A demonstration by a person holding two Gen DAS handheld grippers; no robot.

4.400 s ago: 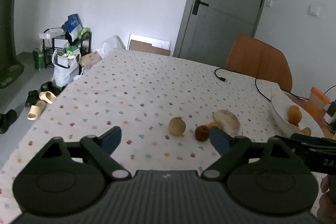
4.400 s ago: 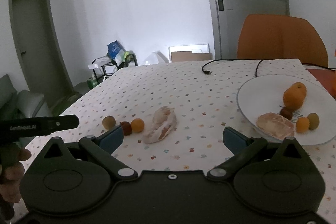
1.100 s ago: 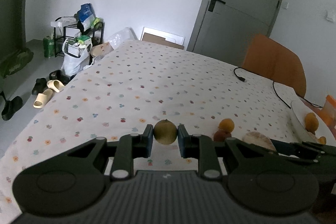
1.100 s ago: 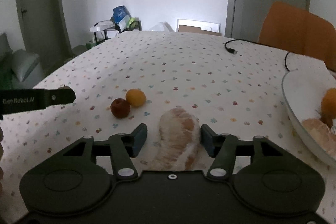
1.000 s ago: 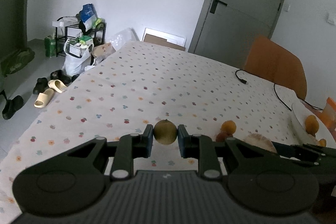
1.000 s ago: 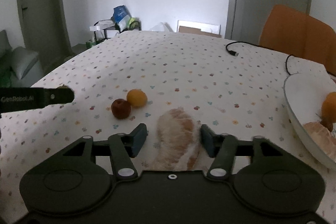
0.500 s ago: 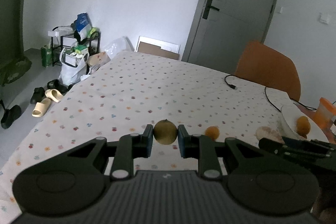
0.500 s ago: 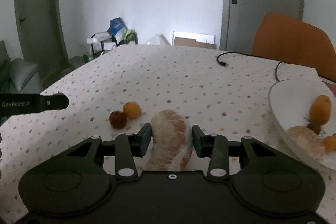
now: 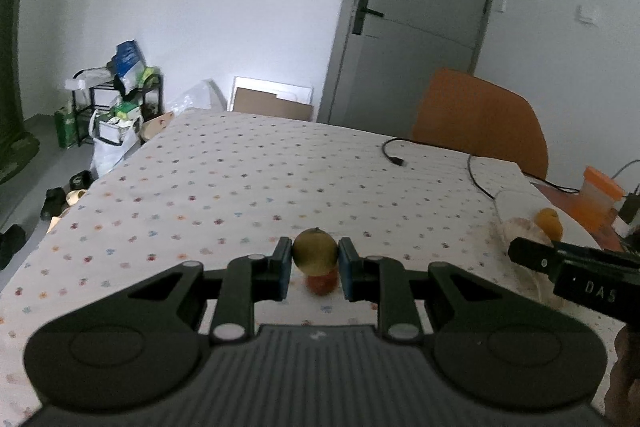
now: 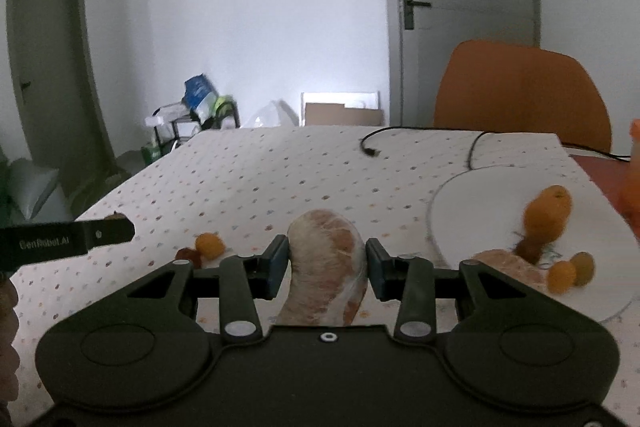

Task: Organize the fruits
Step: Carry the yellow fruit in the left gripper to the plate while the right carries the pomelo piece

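The left tongs (image 9: 315,263) point forward and somewhat downward, jaws drawn close together and level with each other, both blue pads pressing the sides of a small round yellow-green fruit (image 9: 315,253) carried clear of the counter. The right tongs (image 10: 327,263) take a similar forward, downward tilt, jaws set wider and clamped on a peeled citrus segment (image 10: 328,267) that hangs down between them toward the body of the tool. In the left wrist view the right tongs reach in from the near right edge, with part of a hand (image 9: 624,367) below them. In the right wrist view the left tongs enter from the left edge.
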